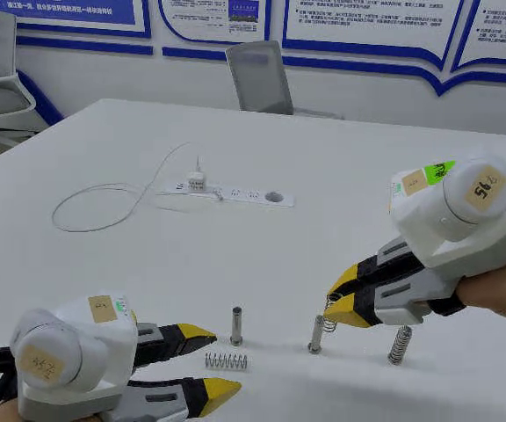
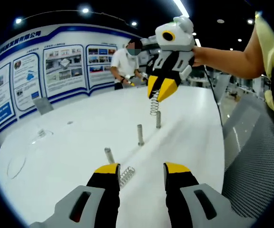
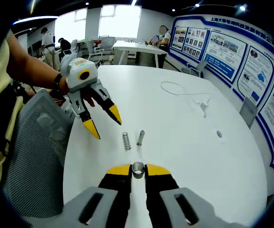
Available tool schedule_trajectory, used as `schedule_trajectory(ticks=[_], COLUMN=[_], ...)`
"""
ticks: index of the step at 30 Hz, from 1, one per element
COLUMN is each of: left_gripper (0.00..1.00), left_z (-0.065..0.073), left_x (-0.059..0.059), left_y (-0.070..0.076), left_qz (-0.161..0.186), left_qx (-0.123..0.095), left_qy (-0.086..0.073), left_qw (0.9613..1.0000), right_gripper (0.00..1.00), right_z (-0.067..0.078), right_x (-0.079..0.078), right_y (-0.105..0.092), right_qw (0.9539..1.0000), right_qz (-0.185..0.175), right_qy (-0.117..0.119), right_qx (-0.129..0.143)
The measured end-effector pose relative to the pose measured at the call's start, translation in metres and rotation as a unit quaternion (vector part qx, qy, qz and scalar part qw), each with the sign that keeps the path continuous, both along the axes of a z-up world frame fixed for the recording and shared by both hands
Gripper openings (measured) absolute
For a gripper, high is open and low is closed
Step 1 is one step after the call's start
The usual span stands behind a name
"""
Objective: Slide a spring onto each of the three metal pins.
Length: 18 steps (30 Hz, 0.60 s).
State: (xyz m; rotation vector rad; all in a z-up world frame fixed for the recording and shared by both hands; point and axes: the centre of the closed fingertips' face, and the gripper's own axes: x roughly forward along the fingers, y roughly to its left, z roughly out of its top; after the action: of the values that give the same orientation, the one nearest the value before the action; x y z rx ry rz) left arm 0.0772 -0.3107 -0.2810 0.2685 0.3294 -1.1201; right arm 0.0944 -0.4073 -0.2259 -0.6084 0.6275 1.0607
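Pinching a spring by its upper coils in the right gripper, jaws pressed onto it and tips angled down toward the middle pin. Held upright like that, most likely, to line the bore up with the shaft and let it drop on. Hangs with its lower end right at the pin's top; cannot tell whether already over the tip or just beside it. Seen end-on in the right gripper view, centred between the two yellow tips.

Hovering low over the bench with the left gripper, jaws spread wide and gripping nothing. Straddles a loose spring lying flat on its side in the gap between the tips, not touched by either. Probably staged there for the left pin, bare and upright just beyond the coil.

On the right pin, a fitted spring already in place, near the underside of the right gripper. Judged roughly a third done, with the second of three in hand.
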Motion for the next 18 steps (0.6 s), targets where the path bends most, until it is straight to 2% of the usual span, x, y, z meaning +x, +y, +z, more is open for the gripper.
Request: schedule_trajectory(ticks=[12,18], left_gripper=[0.42,0.45], left_z=[0.0,0.001], left_x=[0.003,0.003], left_y=[0.007,0.009], left_qz=[0.017,0.022], left_qx=[-0.008,-0.014], left_qy=[0.008,0.014], left_qw=[0.9998,0.9996], right_gripper=[0.12,0.12], right_z=[-0.006,-0.018], right_x=[0.023,0.03], right_y=[-0.008,-0.009], right_qw=[0.9994,0.9987], right_qz=[-0.034,-0.049], right_qy=[-0.007,0.005], right_qx=[0.007,0.012])
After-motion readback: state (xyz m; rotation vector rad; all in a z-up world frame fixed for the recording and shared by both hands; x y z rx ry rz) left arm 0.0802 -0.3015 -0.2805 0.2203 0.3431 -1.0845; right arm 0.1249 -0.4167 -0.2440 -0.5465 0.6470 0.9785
